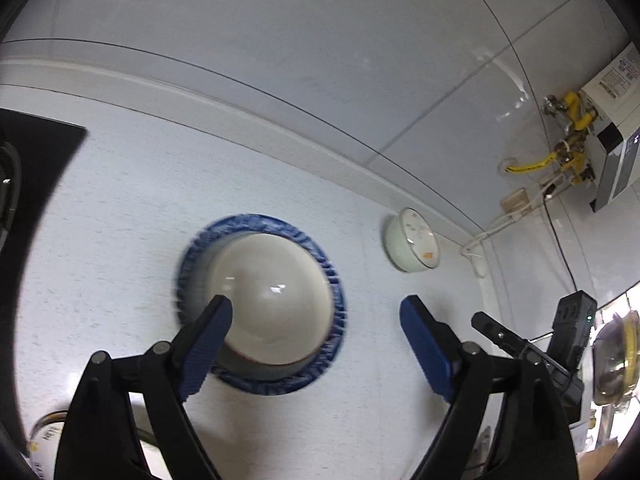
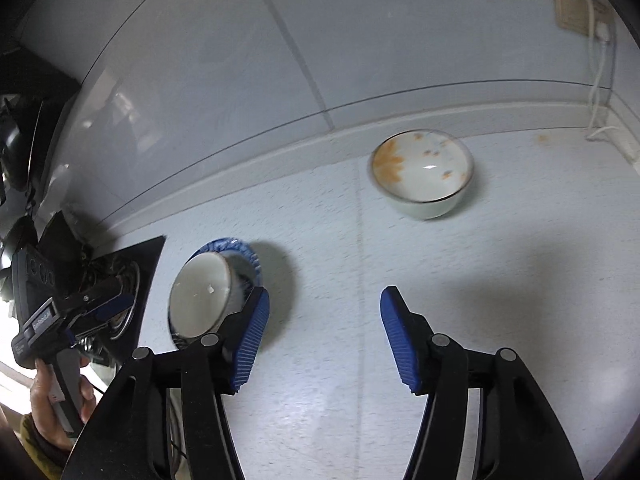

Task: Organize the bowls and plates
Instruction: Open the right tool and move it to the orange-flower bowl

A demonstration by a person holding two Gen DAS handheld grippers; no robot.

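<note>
Left gripper (image 1: 316, 312): you are holding it spread wide, gripping nothing, above the plain white bowl (image 1: 270, 300) sitting in the blue-rimmed round plate (image 1: 260, 304). Right gripper (image 2: 324, 308): you are keeping it parted, empty. Orange-flowered white bowl (image 2: 422, 174): standing apart near the wall.

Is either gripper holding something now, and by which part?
Nothing is held: left gripper and right gripper are both open and empty.

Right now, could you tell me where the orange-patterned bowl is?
The orange-patterned bowl stands alone on the counter near the back wall, right of the white bowl on the blue-rimmed plate.
</note>
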